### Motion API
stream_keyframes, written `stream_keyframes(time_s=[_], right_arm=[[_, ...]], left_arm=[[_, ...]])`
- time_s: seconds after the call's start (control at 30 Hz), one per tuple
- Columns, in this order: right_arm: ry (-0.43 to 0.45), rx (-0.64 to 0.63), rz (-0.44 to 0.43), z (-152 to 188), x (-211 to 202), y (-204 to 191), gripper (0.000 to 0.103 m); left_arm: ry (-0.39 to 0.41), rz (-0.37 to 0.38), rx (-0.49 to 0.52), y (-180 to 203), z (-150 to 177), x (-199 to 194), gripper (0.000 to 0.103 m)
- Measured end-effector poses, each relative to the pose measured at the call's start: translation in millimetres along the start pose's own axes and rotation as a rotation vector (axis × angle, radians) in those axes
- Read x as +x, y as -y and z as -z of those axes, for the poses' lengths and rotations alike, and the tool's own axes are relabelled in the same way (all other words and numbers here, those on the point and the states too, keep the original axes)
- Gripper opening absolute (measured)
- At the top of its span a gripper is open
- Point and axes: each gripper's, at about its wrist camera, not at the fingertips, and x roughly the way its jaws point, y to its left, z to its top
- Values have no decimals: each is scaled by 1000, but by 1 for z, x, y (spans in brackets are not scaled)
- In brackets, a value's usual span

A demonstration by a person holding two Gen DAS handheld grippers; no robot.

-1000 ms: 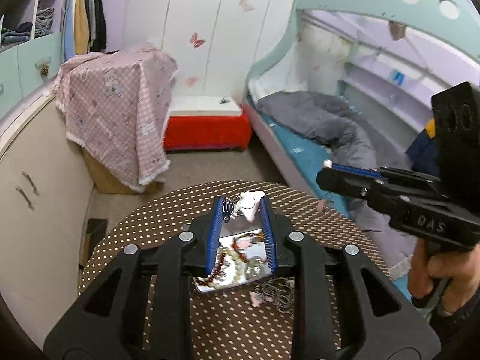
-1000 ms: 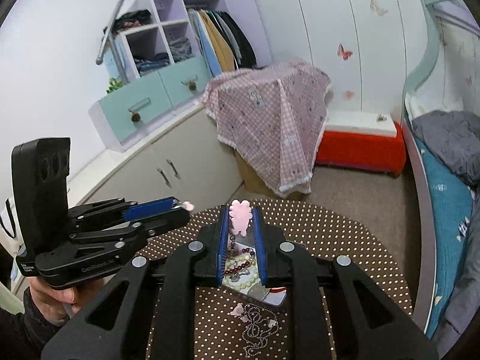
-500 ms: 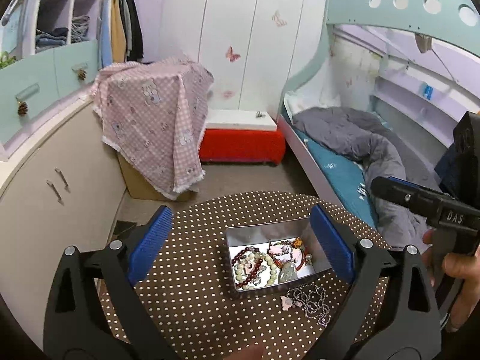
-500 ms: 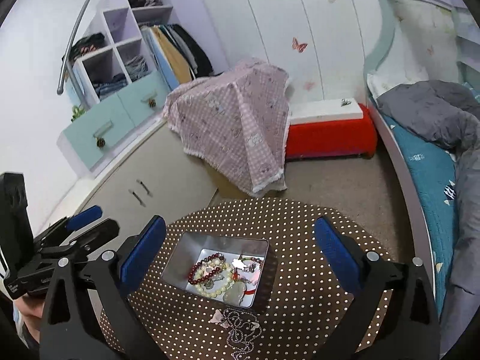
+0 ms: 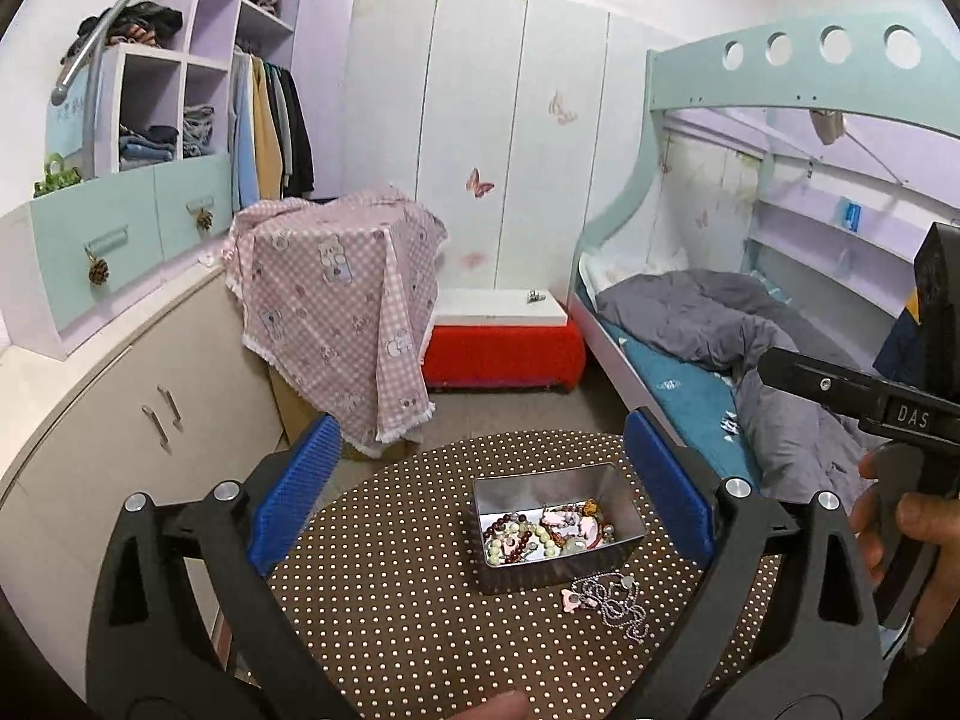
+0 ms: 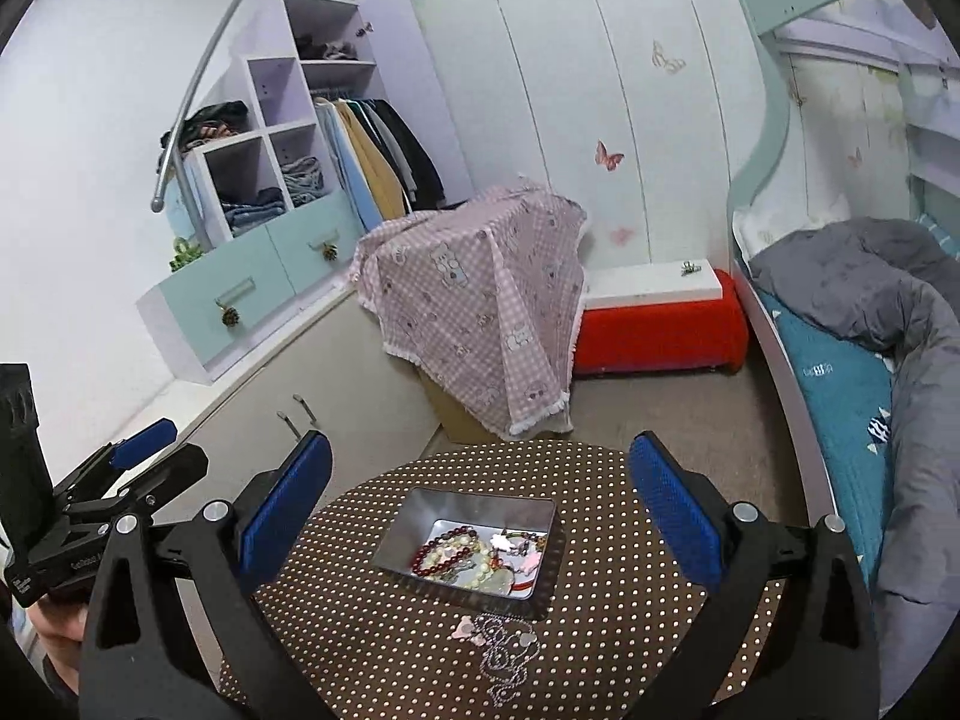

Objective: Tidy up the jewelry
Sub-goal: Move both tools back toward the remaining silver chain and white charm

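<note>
Left gripper: jaws wide, nothing between. Right gripper: jaws wide, nothing between. Both hang above the table. Tin: on table, holding bead bracelets. Chain: on table, just beside tin, near side.

My right hand cut off at frame edge; tin contents tangled, pieces indistinguishable.

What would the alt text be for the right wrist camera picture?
A metal tin of bead bracelets sits on a brown dotted table, framed by the open right gripper. A silver chain lies beside the tin, outside it.
</note>
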Motion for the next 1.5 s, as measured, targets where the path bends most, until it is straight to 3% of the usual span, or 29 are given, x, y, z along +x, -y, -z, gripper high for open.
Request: stream_keyframes(time_s=[0.43,0.77,1.03,1.4,1.5], right_arm=[[45,-37,50,32,-49,-12,96],[-42,-56,94,75,-42,-12,96],[-154,-19,139,109,-14,7,96],[-288,20,154,140,22,34,96],[-303,27,156,143,28,40,96]], left_arm=[[32,-2,-13,3,23,-38,95],[-33,-18,-19,1,61,-32,95],[-165,-7,20,16,99,9,95],[-368,25,75,47,142,106,95],[-416,2,90,52,152,132,95]])
